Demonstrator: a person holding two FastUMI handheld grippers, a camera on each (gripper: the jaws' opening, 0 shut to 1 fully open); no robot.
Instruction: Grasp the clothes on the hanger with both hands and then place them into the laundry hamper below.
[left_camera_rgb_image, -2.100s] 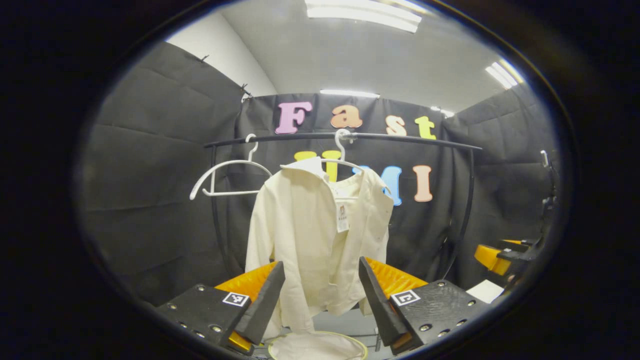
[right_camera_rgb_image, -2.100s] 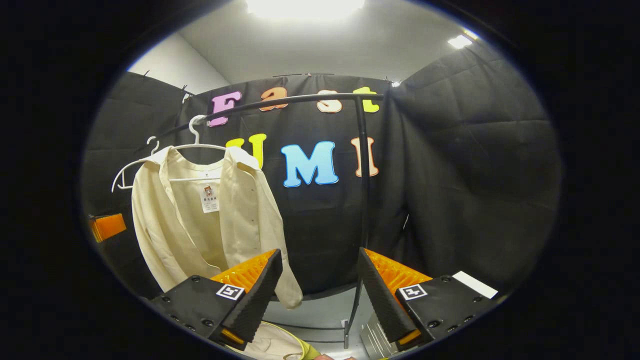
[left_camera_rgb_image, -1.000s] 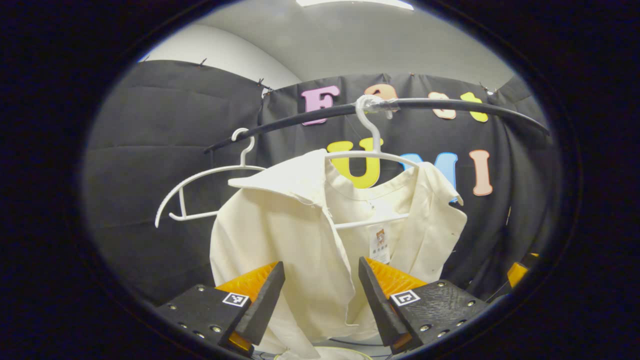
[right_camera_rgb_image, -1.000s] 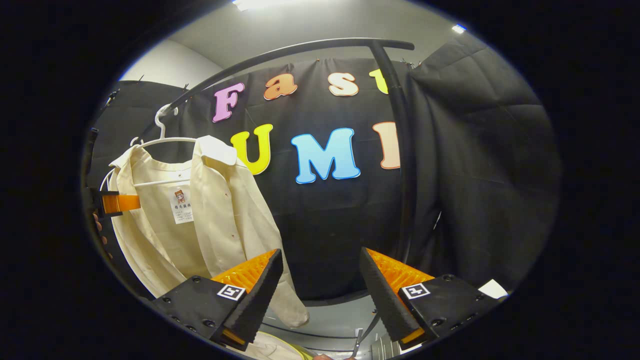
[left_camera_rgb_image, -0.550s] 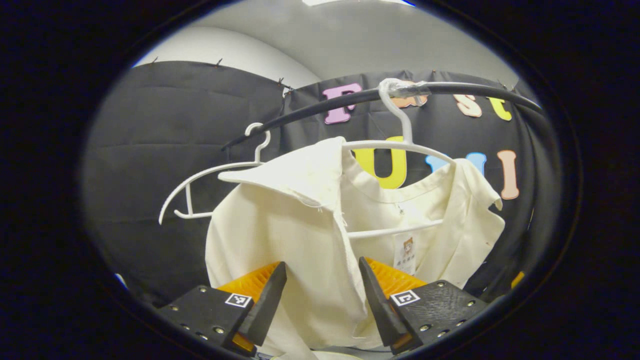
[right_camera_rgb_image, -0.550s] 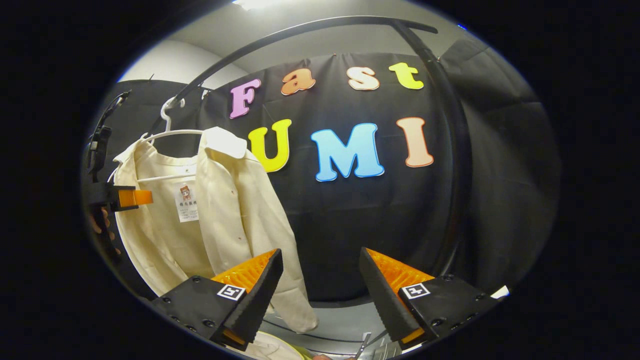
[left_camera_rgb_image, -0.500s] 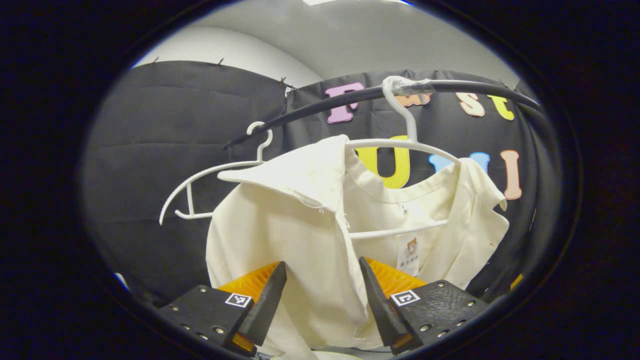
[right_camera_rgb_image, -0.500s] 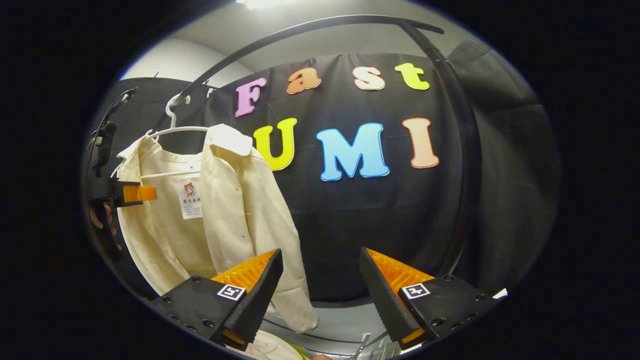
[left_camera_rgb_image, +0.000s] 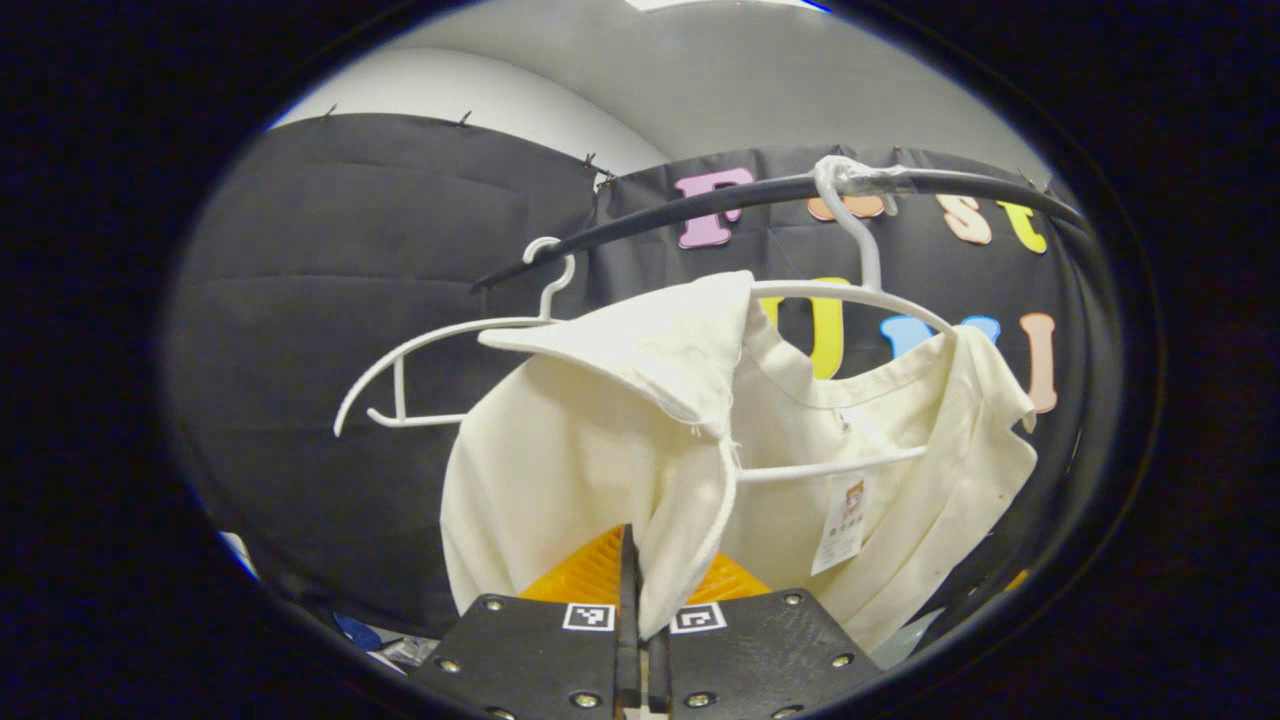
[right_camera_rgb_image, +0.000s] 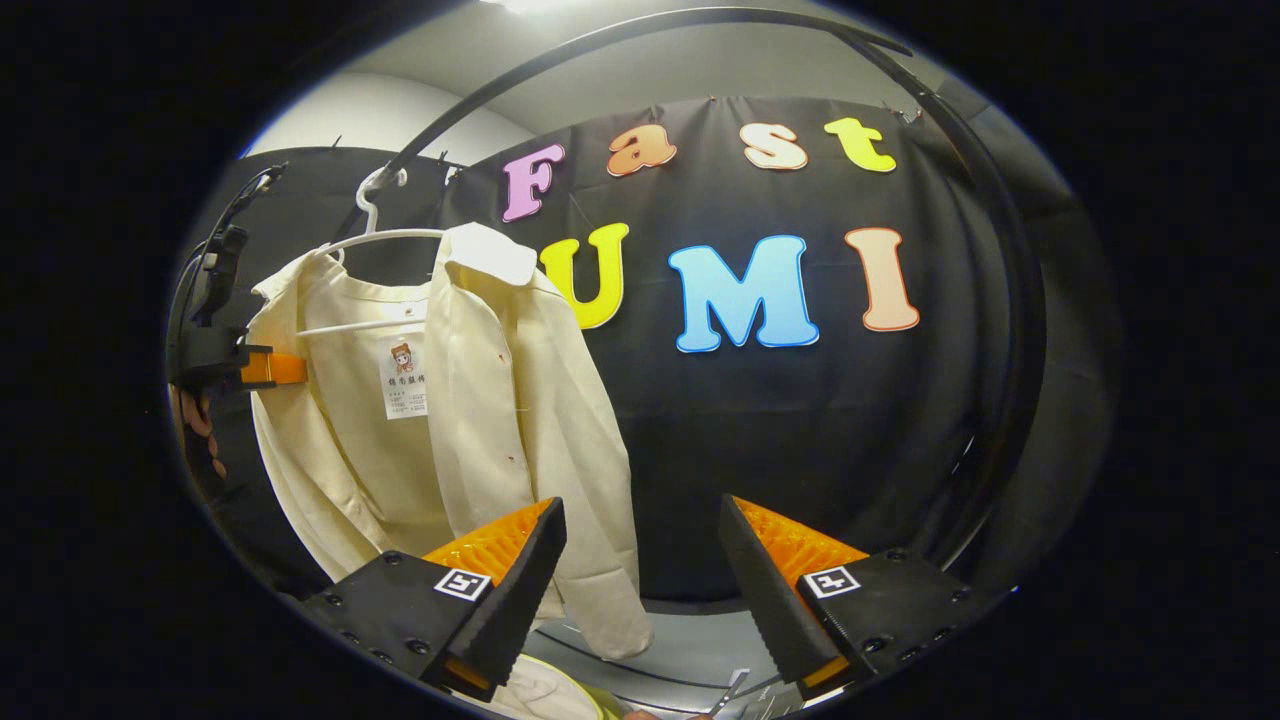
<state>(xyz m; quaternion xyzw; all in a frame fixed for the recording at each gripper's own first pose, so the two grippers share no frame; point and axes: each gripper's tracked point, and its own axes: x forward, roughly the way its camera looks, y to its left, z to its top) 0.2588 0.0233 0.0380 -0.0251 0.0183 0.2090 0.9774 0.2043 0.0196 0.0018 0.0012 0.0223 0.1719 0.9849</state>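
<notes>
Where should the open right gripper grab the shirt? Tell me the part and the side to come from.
Take the free front panel of the shirt, coming in from its open front edge. That edge hangs loose and thin enough to pass between the right gripper's open jaws. The left gripper already pinches the other front edge.

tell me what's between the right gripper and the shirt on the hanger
Nothing solid: in the right gripper view the open right gripper has only air between it and the shirt, which hangs to its left, the booth wall behind.

Left tool (left_camera_rgb_image: 634, 640) black screwed plates, square tag markers, right tool (right_camera_rgb_image: 635, 590) alike
</notes>
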